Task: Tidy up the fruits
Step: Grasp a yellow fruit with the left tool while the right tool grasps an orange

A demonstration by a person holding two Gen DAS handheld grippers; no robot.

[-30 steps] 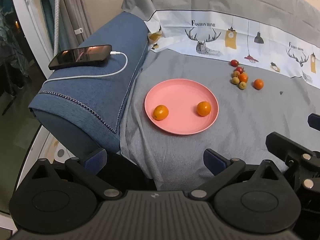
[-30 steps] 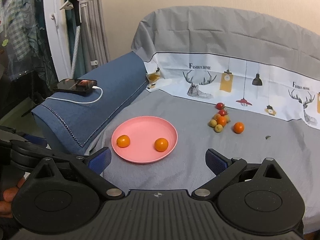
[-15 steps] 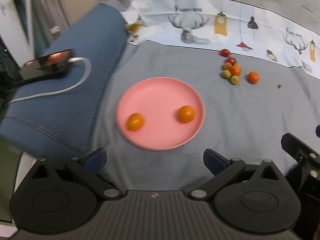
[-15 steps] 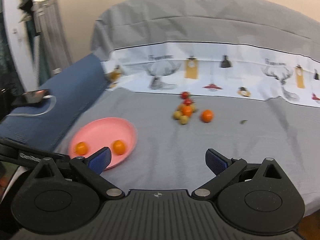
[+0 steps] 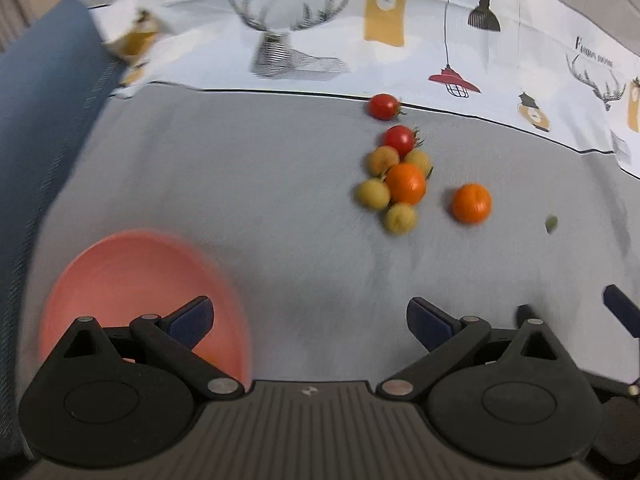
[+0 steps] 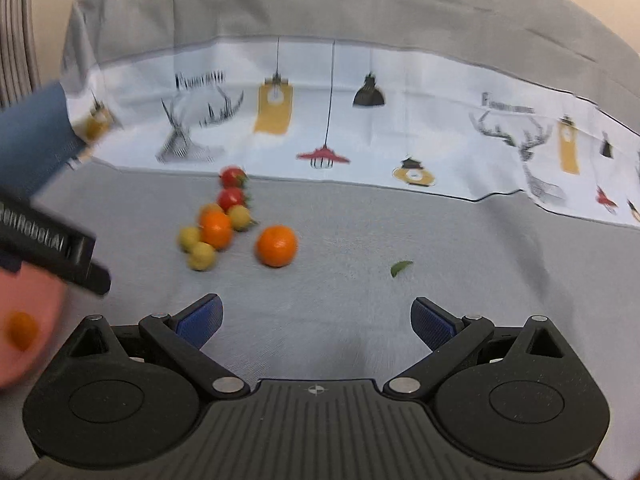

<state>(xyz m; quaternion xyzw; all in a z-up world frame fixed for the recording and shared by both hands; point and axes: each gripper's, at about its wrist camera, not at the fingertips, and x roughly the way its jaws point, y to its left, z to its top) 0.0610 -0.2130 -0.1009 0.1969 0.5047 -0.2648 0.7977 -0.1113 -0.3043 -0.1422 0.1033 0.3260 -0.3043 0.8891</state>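
Observation:
A cluster of small fruit lies on the grey sheet: two red tomatoes point(image 5: 383, 106), several yellow-green fruits point(image 5: 373, 193) and an orange one point(image 5: 405, 183). A lone orange point(image 5: 471, 203) sits just right of the cluster, also the lone orange point(image 6: 277, 245) in the right wrist view. The pink plate point(image 5: 132, 272) is at lower left, partly behind my left gripper point(image 5: 310, 320), which is open and empty. My right gripper point(image 6: 316, 318) is open and empty, short of the fruit. One orange fruit point(image 6: 20, 330) shows on the pink plate point(image 6: 28, 300).
A blue cushion point(image 5: 36, 96) borders the left side. The printed white sheet point(image 5: 320, 32) rises behind the fruit. A small green leaf point(image 6: 401, 267) lies right of the lone orange. The left gripper's body point(image 6: 48, 244) crosses the right wrist view at left.
Both grippers have swung right and moved forward toward the fruit cluster. The plate has slid to the lower left of both views; the phone has left view. Both stay open.

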